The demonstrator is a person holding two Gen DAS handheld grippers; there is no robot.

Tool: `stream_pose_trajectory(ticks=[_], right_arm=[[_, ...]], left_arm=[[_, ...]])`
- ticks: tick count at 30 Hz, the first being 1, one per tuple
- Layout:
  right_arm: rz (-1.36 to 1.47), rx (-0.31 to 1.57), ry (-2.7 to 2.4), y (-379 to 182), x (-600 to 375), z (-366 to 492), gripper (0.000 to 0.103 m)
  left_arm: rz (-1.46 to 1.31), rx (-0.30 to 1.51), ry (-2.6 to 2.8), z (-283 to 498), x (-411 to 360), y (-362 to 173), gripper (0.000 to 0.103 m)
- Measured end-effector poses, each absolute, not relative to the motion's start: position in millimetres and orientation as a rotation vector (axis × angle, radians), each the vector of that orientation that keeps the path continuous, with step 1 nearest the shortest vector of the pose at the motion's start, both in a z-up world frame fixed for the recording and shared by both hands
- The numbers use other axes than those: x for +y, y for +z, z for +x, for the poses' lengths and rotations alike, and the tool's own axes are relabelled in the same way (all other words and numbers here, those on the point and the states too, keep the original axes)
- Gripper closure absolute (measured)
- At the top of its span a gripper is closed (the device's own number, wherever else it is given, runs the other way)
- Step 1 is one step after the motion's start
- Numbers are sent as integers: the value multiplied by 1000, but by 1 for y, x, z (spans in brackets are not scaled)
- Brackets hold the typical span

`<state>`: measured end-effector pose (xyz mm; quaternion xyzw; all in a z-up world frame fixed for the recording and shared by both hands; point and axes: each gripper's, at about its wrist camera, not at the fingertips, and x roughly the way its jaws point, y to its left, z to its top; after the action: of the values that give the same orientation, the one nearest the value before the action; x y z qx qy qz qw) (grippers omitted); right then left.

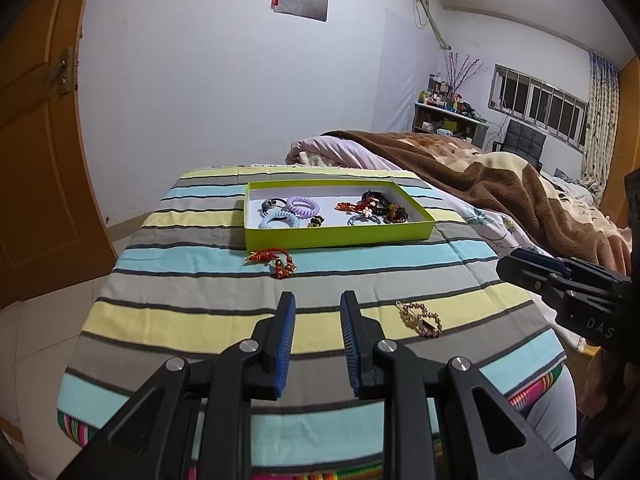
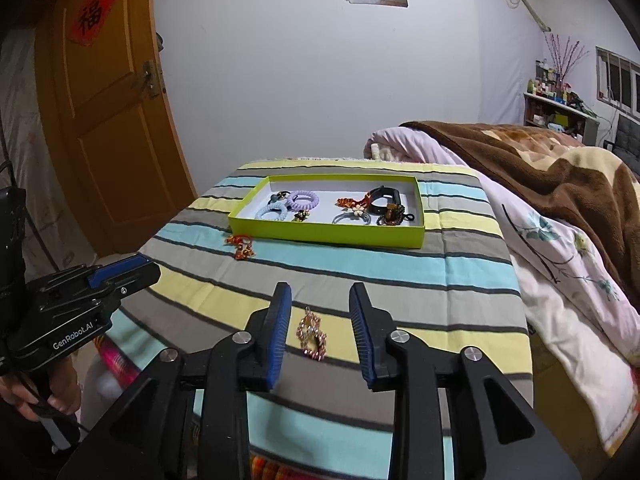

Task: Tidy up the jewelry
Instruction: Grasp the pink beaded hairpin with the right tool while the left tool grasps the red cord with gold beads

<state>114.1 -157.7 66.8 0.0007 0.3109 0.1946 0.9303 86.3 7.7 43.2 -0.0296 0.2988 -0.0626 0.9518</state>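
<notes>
A lime-green tray [image 1: 340, 236] [image 2: 320, 236] sits far back on the striped cloth, holding spiral hair ties, bracelets and other trinkets. A red knotted charm [image 1: 272, 262] [image 2: 240, 246] lies on the cloth just in front of the tray's left corner. A pink beaded piece [image 1: 420, 318] [image 2: 312, 338] lies nearer. My left gripper [image 1: 318, 304] is open with nothing between its blue pads, and the beaded piece is to its right. My right gripper [image 2: 320, 296] is open above the cloth, and the beaded piece shows between its fingers, clear of both pads.
The striped cloth [image 1: 200, 320] covers a small table with edges near on the left and front. A bed with a brown blanket [image 2: 560, 168] lies to the right. A wooden door [image 2: 112, 120] stands at the left. A hand [image 2: 36, 396] grips the left tool's handle.
</notes>
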Motion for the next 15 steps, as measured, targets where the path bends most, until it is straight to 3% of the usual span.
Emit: stream_pose_trajectory(ticks=[15], right_arm=[[-12, 656, 395, 59, -162, 89, 72]], left_arm=[[-82, 596, -90, 60, 19, 41, 73]])
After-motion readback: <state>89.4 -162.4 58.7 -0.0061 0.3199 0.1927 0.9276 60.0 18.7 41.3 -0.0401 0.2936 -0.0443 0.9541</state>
